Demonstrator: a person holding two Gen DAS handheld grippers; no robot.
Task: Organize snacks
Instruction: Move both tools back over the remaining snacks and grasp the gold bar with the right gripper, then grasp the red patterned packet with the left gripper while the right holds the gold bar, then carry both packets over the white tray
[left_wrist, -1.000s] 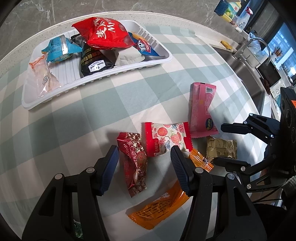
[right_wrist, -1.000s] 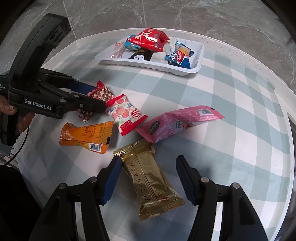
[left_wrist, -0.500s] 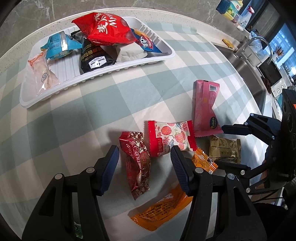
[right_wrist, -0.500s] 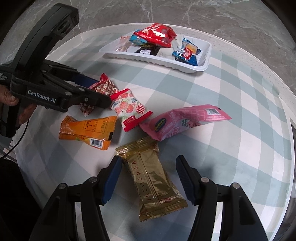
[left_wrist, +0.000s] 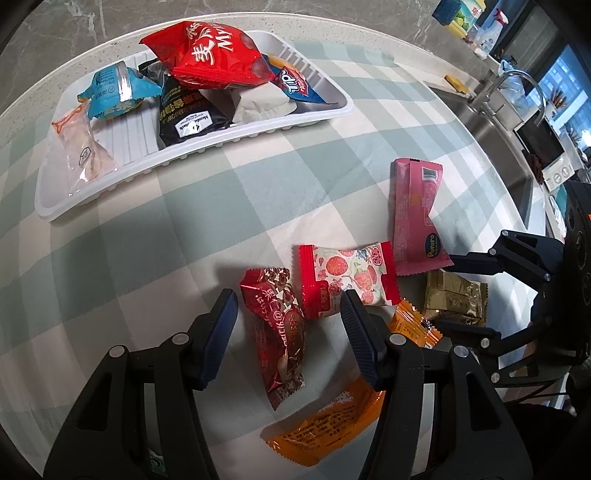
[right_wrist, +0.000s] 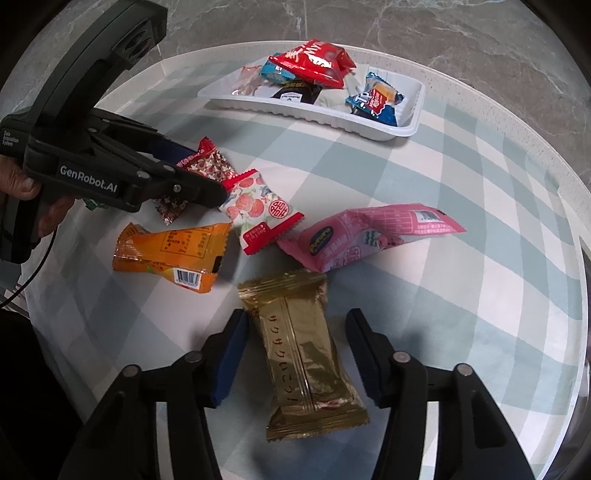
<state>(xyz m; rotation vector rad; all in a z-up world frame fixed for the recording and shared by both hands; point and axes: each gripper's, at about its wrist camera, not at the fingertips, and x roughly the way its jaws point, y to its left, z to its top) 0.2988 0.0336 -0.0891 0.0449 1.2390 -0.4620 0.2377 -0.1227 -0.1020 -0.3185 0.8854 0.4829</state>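
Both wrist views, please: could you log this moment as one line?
left gripper: open over dark red packet | right gripper: closing round gold packet, not yet gripping | tray: part-filled

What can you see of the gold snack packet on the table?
The gold snack packet is a shiny foil pillow pack with crimped ends and pale script printed along its length. It lies flat on the checked tablecloth, sealed, between the fingers of the right tongs, whose jaws have just been closing; gaps remain on both sides. Its far end lies close to the pink packet.
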